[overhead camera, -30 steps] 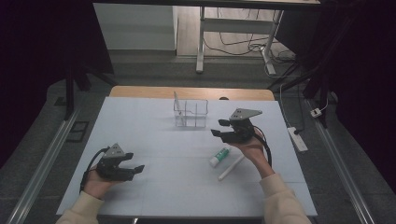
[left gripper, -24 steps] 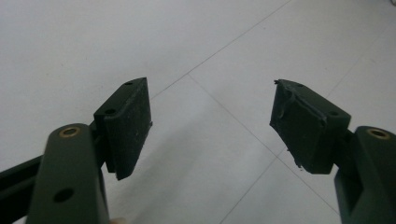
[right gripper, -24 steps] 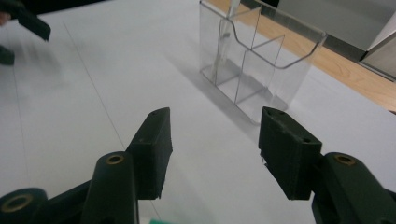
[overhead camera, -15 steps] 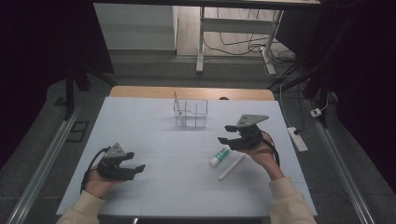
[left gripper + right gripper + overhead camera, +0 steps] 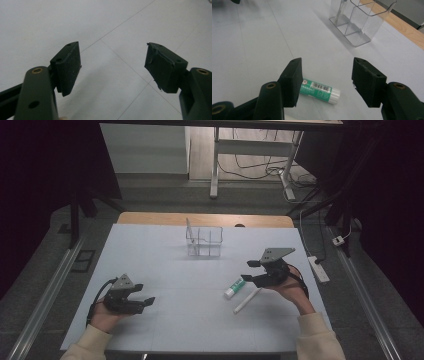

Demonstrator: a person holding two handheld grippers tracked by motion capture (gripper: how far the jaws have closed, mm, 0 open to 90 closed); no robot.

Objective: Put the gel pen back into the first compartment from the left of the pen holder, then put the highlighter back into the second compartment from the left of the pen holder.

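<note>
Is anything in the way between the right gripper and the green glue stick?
Nothing visible is. The right gripper hovers with its jaws open just above the glue stick, which lies flat on the white table, with bare table around it. A white pen lies beside it, apart.

tongs (image 5: 325,82) apart | glue stick (image 5: 319,91) lying beneath | clear organizer (image 5: 359,21) beyond

The high view looks forward and down from above onto the white gridded table sheet (image 5: 200,270). Both gripper views skim close over that sheet; the right one shares the clear plastic divided organizer (image 5: 359,20) (image 5: 204,241).
</note>
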